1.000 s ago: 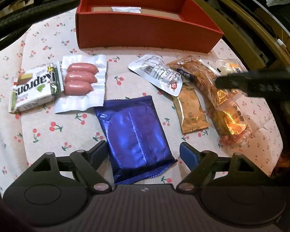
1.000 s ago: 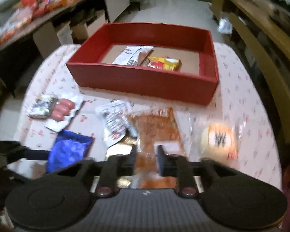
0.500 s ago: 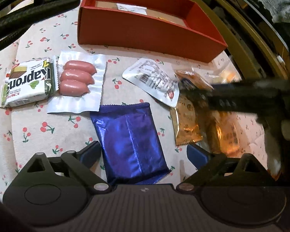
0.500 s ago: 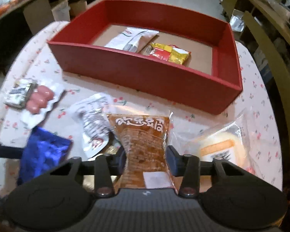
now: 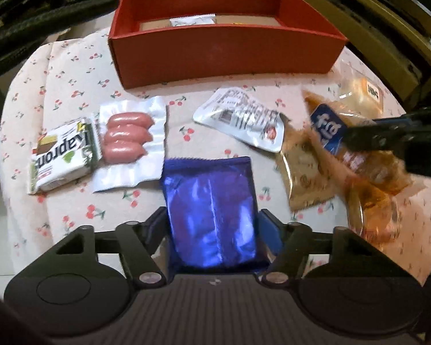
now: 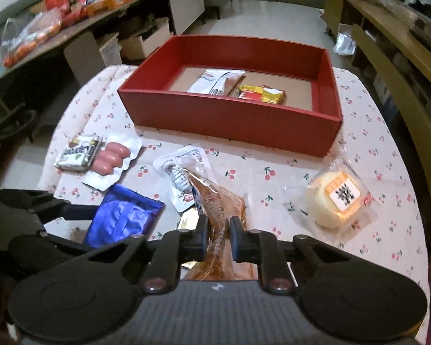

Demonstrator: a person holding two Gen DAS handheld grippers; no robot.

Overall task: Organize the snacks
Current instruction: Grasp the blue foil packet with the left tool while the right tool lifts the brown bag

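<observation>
Right wrist view shows the right gripper [image 6: 218, 231] clenched on the orange snack packet [image 6: 215, 201], its jaws having just been closing until the pads pinch the wrapper into a crease; the packet's far end tilts up and away toward the red box [image 6: 232, 115]. That box stands straight beyond the gripper at the far side of the table [image 6: 273, 161], with a white pouch and a yellow packet already lying on its floor. The orange packet's long axis runs near to far, roughly in line with the box, so the carry ahead looks like a plain lift and a push away over the near wall. In the left wrist view the left gripper [image 5: 212, 224] has the blue foil packet [image 5: 209, 210] between its fingers; its jaws have just been closing, and both pads appear pressed against the packet's long edges, so I judge it grasped. That packet also lies lengthwise toward the box. Of the two, the right hand seems nearer the box's open middle. Loose on the cloth remain the sausage pack [image 5: 129, 141], the wafer bar [image 5: 63, 155] and the round bun [image 6: 336, 198].
</observation>
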